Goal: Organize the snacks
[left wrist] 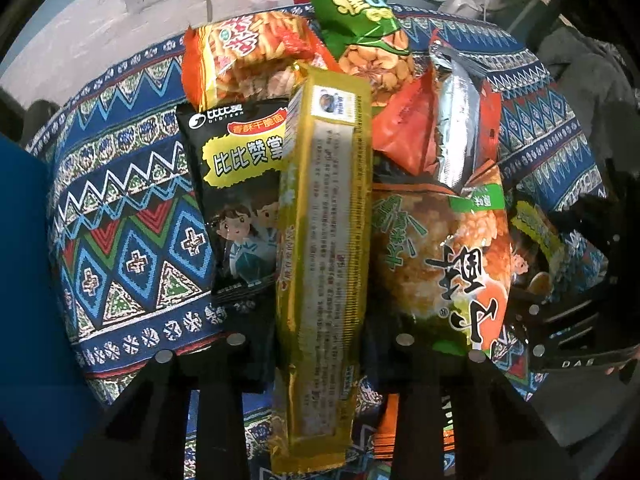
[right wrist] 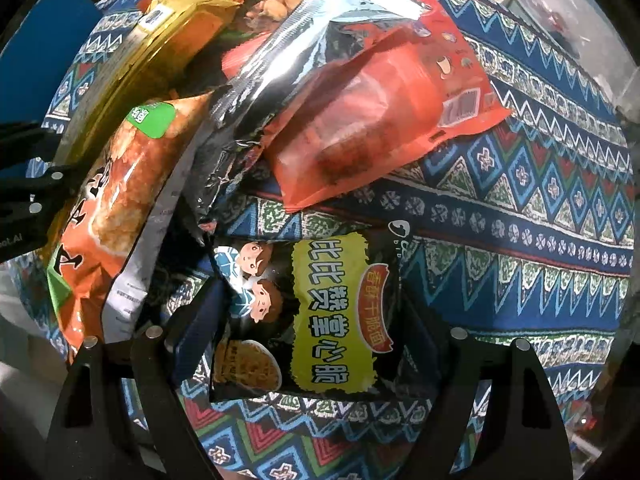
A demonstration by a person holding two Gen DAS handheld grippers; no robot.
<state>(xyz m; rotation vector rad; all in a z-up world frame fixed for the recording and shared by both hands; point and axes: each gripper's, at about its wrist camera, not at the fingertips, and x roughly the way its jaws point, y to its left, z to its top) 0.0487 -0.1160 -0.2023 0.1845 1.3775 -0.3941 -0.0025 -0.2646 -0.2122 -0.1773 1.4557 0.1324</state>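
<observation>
- Long gold packet (left wrist: 324,264), printed back up, stands out lengthwise down the middle of the left wrist view, above the heap.
- Black noodle-snack packet (right wrist: 316,316) with cartoon children and a yellow label lies flat on the patterned cloth.
- A second black packet (left wrist: 236,204) of the same print sits just beside the gold one.
- Orange rice-cracker bag (left wrist: 444,256) leans at the gold packet's other side.
- Red pouch (right wrist: 384,116) lies tilted over a silver-backed bag (right wrist: 280,76).
- Green peanut bag (left wrist: 360,28) and orange stick-snack bag (left wrist: 248,52) lie at the heap's far end.
</observation>
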